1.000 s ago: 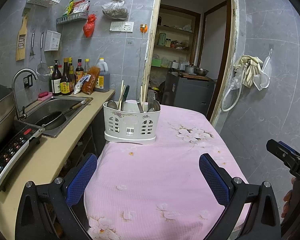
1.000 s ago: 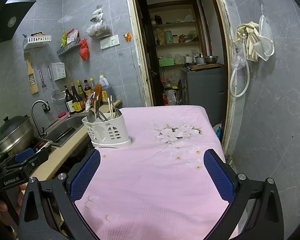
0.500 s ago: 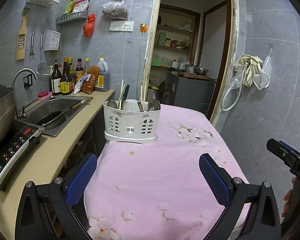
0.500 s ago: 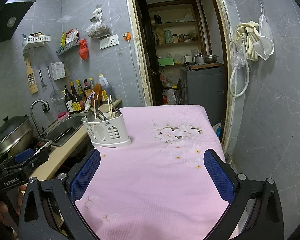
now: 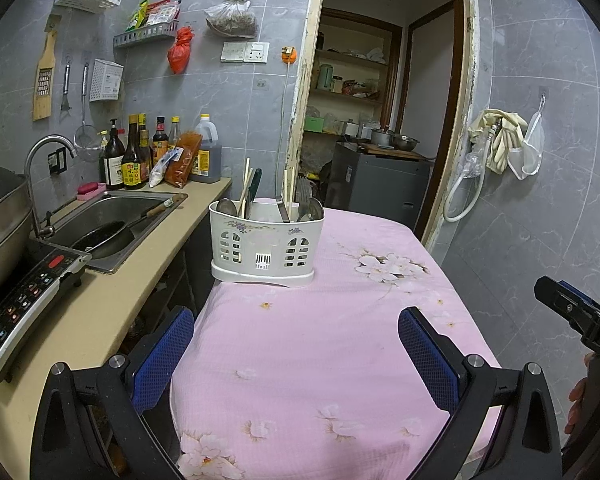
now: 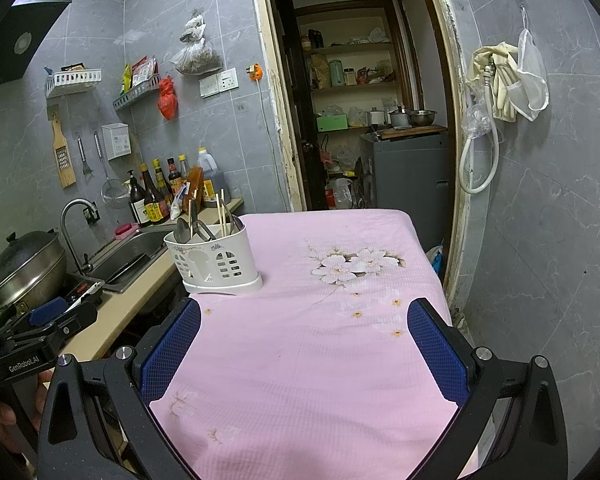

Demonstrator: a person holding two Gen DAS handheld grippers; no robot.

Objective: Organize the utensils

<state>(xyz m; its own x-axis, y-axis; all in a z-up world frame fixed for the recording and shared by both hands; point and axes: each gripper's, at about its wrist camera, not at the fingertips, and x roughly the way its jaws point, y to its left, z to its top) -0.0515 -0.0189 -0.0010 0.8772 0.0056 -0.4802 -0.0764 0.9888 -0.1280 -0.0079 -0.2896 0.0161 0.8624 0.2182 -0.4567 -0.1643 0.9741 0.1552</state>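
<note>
Left wrist view: your left gripper (image 5: 296, 348) hangs spread wide and empty; white utensil caddy (image 5: 266, 246) stands dead ahead, upright on the pink tablecloth (image 5: 320, 340), well apart. Right gripper (image 6: 304, 344), likewise spread and empty, has the caddy ahead-left. Chopsticks (image 5: 245, 188) and spoons (image 5: 226, 207) stand near vertical. Left looks better aligned.

My left wrist camera sits low at the near end of the table (image 5: 300, 340), looking along it toward the caddy (image 5: 266, 246) and the doorway (image 5: 384, 120), counter (image 5: 112, 300) close on its left. My right wrist camera looks the same way from further right and a little further back; the caddy (image 6: 214, 258) sits smaller, left of centre. Both share table, caddy, sink (image 5: 112, 216), doorway. Each catches the other gripper at its edge.
</note>
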